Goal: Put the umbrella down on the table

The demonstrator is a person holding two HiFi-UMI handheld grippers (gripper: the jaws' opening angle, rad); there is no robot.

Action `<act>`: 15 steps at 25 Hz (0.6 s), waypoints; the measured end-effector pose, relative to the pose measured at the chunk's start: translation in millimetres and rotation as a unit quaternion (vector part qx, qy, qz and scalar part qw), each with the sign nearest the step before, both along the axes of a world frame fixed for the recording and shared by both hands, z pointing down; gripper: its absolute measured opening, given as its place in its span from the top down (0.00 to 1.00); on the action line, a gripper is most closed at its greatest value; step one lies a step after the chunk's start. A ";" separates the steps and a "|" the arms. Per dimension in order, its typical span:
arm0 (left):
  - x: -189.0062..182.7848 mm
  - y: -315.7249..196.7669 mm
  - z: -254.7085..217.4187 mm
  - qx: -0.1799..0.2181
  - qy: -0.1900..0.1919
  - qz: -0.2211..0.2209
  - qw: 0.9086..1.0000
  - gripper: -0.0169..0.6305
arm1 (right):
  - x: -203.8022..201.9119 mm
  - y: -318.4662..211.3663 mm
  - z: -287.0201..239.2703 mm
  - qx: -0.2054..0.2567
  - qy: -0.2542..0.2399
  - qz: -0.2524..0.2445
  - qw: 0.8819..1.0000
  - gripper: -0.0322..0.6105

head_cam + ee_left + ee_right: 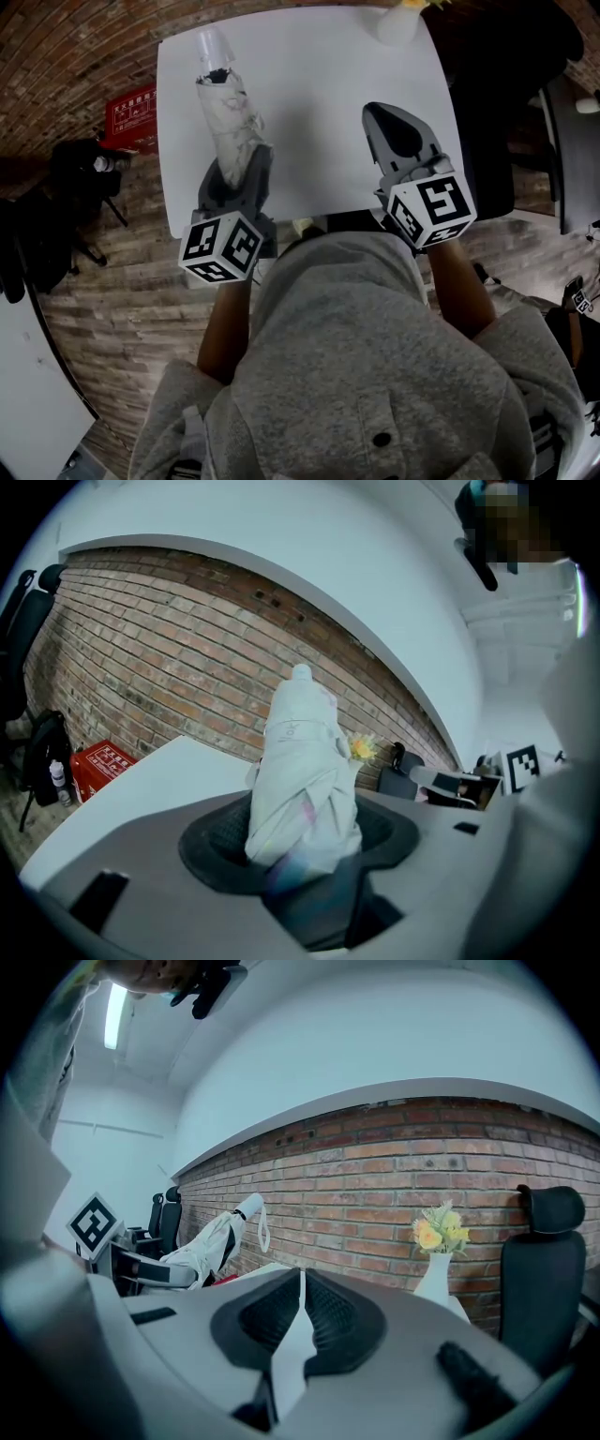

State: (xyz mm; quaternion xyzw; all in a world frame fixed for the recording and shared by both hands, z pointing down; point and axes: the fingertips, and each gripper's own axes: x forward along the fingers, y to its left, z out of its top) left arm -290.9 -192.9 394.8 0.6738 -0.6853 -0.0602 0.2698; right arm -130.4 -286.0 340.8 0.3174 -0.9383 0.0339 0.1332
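My left gripper [236, 178] is clamped on 1 end of the folded white umbrella [228, 112], which slants upward away from me over the left side of the white table [328, 84]. My right gripper [398, 131] is empty, its 2 jaws closed together, over the table's right side.
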 end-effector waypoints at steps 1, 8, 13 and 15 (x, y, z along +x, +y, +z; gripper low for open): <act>-1.8 -0.8 2.6 -0.005 0.001 0.001 1.000 0.58 | -1.9 -1.0 -0.2 -0.001 0.001 0.000 1.000 0.90; -3.4 -7.0 24.4 -0.034 -0.003 0.002 0.999 0.58 | -2.8 -7.0 2.5 -0.006 0.004 0.003 1.000 0.90; -7.9 -11.4 41.1 -0.062 -0.008 0.007 0.998 0.58 | -4.8 -12.0 2.4 -0.011 0.006 0.009 1.000 0.90; -0.2 -9.7 50.9 -0.071 -0.012 0.009 0.997 0.58 | 4.5 -10.6 5.6 -0.012 0.003 0.012 1.000 0.90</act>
